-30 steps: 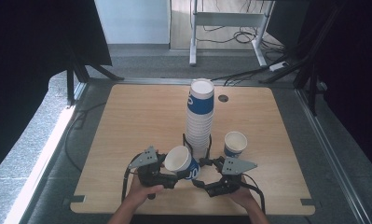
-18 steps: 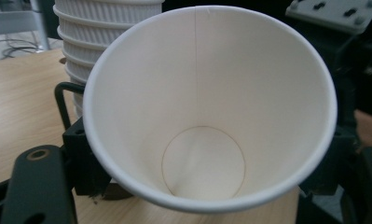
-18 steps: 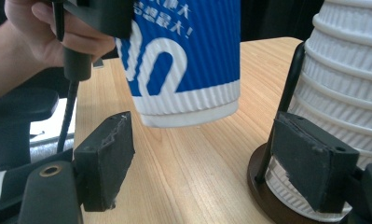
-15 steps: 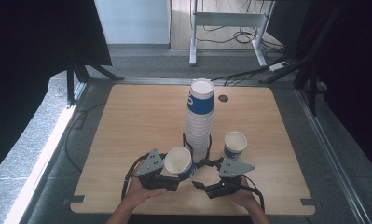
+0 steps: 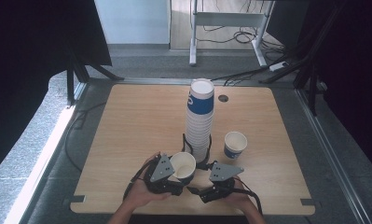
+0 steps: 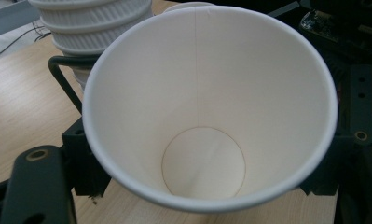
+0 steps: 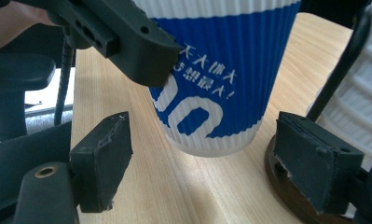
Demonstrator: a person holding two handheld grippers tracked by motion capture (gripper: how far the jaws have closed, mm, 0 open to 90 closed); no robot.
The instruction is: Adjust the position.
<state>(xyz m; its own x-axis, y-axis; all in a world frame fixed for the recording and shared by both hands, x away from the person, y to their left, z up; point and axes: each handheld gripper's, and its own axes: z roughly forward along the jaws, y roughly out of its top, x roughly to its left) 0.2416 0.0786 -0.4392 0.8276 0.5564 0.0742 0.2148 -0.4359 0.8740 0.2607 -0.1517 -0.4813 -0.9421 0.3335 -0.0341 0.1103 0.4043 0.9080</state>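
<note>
The high view looks from above the near edge forward and down on the whole desk [image 5: 127, 121], from far. The left gripper view sits very close and looks down into the held cup [image 6: 207, 107]. The right gripper view looks low along the desk, close to the same cup [image 7: 216, 74] from its side. All three views share this cup and the tall cup stack [image 5: 200, 116] beside it.
</note>
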